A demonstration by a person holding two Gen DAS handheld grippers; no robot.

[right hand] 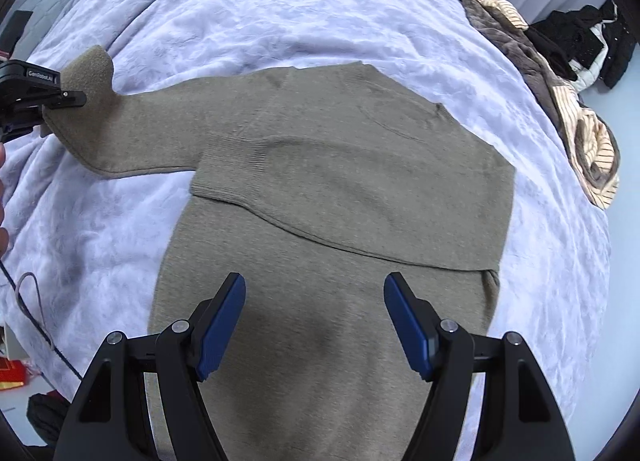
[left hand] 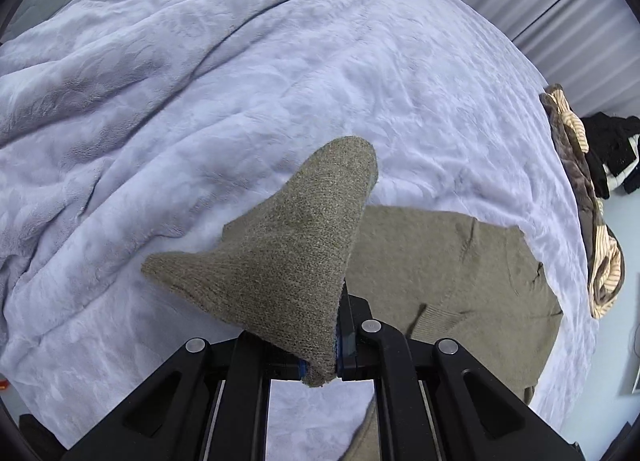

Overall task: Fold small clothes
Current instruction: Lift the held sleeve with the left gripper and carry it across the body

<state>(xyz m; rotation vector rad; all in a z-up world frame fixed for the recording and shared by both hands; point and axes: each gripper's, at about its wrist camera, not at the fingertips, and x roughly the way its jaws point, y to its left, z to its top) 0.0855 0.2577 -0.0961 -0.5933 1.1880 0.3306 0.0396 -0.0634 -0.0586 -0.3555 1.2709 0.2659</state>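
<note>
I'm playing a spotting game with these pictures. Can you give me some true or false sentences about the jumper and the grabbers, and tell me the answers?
1. The left gripper is pinching the end of a sleeve of the brown sweater. True.
2. The right gripper is squeezing the sweater. False: its jaws stand wide open above the sweater, with nothing between them.
3. The sweater lies on a pale lilac blanket. True.
4. The other sleeve hangs off the bed. False: it is folded across the sweater's body.
5. More clothes are piled near the bed's edge. True.
</note>
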